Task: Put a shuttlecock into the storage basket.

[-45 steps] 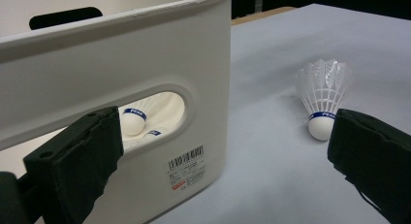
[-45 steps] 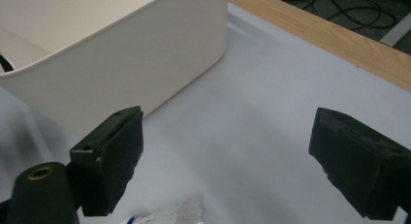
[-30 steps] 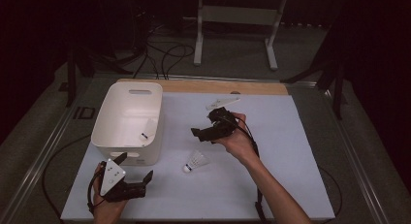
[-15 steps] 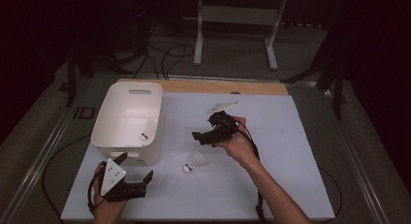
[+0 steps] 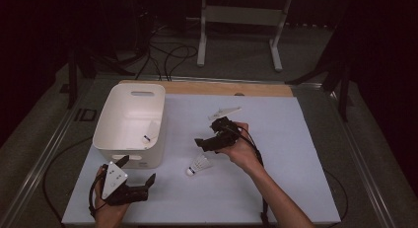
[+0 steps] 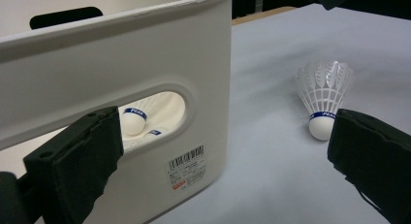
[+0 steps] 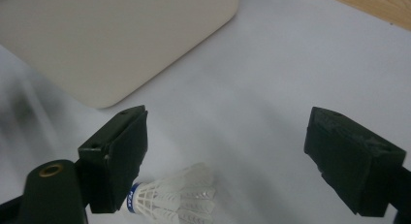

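A white shuttlecock [image 5: 199,164] lies on its side on the white surface [image 5: 296,154], just beside the near right corner of a white plastic bin [image 5: 129,123], its cork end pointing toward the person and its feather skirt away. The right tool [image 5: 204,143] hangs a little above and beyond it, held in the person's right hand [image 5: 239,148], its jaws spread wide with nothing between them. In the right gripper view the shuttlecock [image 7: 169,197] sits low between the jaws, close against the left-hand one, with a blue band visible behind the skirt; the rounded wall of the bin [image 7: 106,40] is at the upper left.

The left tool [image 5: 139,176] rests low at the near left of the surface, in front of the bin, gripped by the person's left hand [image 5: 106,208]. Its jaws are also spread wide and hold nothing. In the left gripper view the bin wall [image 6: 145,64] stands close ahead, with a handle slot [image 6: 155,115] through which more shuttlecocks [image 6: 134,120] show inside, and a barcode label [image 6: 186,165] below it. The loose shuttlecock [image 6: 324,100] appears there to the right, upright on its cork end in that tilted view, its blue band printed PEAK.

A thin white piece [image 5: 224,112] lies on the surface beyond the right tool.
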The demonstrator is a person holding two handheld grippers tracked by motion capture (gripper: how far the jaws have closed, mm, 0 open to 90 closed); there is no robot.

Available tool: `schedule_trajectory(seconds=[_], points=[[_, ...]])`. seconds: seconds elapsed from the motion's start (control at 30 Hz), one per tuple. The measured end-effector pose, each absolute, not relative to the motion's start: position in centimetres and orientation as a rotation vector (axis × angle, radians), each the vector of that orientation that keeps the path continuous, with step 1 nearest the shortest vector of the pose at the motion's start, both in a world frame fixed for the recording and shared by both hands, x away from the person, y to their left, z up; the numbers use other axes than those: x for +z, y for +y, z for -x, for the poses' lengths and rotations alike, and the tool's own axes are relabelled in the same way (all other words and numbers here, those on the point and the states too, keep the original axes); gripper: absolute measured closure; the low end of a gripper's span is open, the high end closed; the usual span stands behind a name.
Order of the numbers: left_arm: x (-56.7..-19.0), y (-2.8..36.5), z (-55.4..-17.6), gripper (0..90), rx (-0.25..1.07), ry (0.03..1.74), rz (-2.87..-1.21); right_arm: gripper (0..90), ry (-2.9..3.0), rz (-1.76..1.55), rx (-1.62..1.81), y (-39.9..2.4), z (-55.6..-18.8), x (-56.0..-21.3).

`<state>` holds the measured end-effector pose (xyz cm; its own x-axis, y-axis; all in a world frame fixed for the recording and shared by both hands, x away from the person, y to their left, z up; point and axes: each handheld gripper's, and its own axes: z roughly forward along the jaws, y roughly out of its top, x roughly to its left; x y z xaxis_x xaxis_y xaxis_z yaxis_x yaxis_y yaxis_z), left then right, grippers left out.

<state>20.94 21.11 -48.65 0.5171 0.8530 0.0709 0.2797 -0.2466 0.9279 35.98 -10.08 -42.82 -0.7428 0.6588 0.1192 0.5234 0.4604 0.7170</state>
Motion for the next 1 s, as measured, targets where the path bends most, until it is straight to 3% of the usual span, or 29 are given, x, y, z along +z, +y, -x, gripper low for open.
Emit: schedule_trajectory(seconds=[0.7,1.0], points=[[-48.7,21.2,-20.9,0.2,0.739,0.951,-1.783,16.5,2.601,-1.014,1.117,-9.8,-35.2,-44.3],[-48.7,21.2,-20.9,0.2,0.739,0.951,-1.785,20.9,2.636,-1.019,1.126,-9.8,-34.7,-44.9]])
